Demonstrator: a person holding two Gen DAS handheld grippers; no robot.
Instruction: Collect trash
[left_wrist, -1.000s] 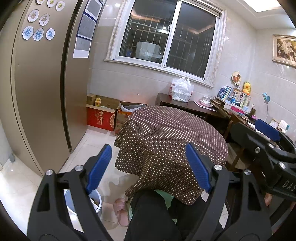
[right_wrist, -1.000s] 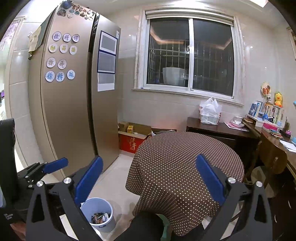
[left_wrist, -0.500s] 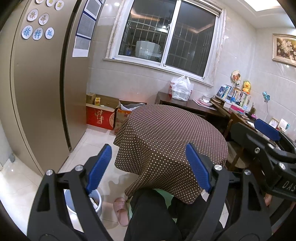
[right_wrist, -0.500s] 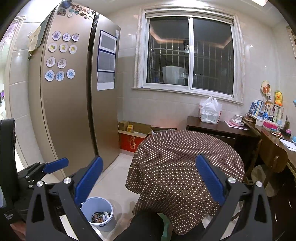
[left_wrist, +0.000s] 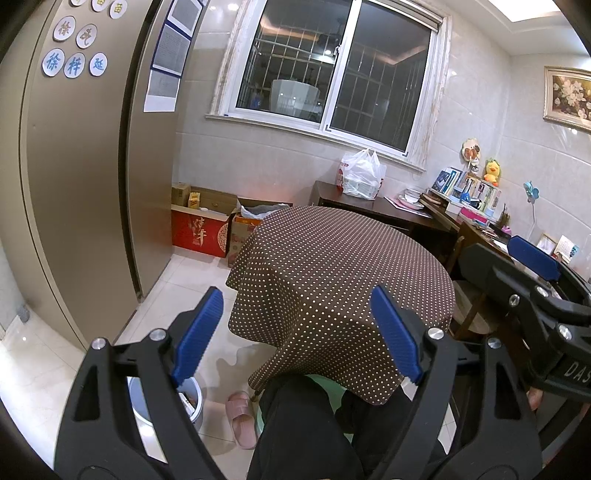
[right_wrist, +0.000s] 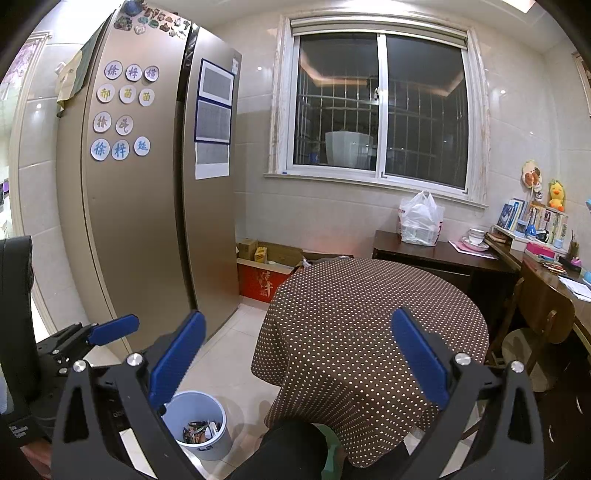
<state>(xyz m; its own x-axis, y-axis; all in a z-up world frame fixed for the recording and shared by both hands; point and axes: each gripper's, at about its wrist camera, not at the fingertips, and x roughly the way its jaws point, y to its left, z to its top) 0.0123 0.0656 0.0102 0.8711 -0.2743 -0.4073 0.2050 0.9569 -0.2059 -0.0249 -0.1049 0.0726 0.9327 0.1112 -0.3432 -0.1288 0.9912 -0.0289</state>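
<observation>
Your left claw (left_wrist: 297, 332) is spread wide with nothing between its blue pads (left_wrist: 195, 334); it hangs in the air over your lap, in front of the round tabletop (left_wrist: 343, 258). Your right claw (right_wrist: 295, 362) is likewise released and empty, its pads (right_wrist: 177, 356) well apart, and it points toward the same tabletop from slightly farther right. In the left view you can see the right claw's frame at the right edge; in the right view the left claw shows at the lower left.

The tabletop is covered by a brown cloth with pale dots that drapes down over its edge onto your dark trouser legs (left_wrist: 295, 424). No loose scraps show on the cloth in either view.

The trash is in the small pale blue bin (right_wrist: 199, 424), which stands upright on the tiled floor (right_wrist: 229, 354) to the left of your knees, between the fridge (right_wrist: 140, 206) and the tabletop. Wrappers and scraps (right_wrist: 199, 430) lie at its bottom. In the left view the bin is mostly hidden behind the left finger, with a pink slipper (left_wrist: 240, 417) just beside it.

Behind the tabletop, a white plastic bag (right_wrist: 421, 219) sits on a dark sideboard (right_wrist: 443, 254) under the window, and a red carton (right_wrist: 262, 280) stands on the floor by the fridge.
</observation>
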